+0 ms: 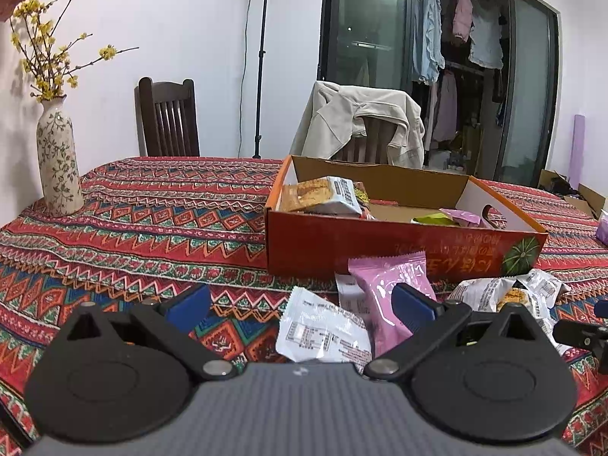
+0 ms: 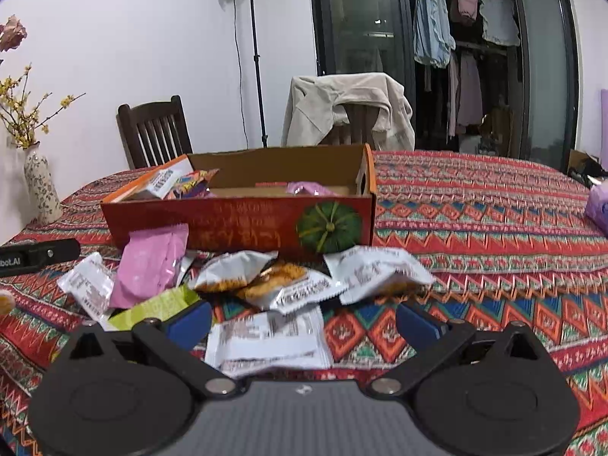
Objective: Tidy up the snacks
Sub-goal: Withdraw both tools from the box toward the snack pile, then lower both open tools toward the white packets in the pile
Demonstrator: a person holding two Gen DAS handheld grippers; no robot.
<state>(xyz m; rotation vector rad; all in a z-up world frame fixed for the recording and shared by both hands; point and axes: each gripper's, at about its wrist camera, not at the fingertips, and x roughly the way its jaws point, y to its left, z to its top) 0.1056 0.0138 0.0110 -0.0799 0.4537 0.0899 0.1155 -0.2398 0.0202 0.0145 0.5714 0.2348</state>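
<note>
An open orange cardboard box with a pumpkin picture stands on the patterned tablecloth and holds several snack packets; it also shows in the right wrist view. In front of it lie loose packets: a pink one, a white one, more white ones. My left gripper is open and empty, the white and pink packets between its fingers. My right gripper is open and empty above a white packet. A pink packet, a green packet and white packets lie beyond.
A flowered vase with yellow branches stands at the table's far left. Two wooden chairs stand behind the table, one draped with a beige jacket. A purple bag lies at the right edge. The other gripper shows at the left.
</note>
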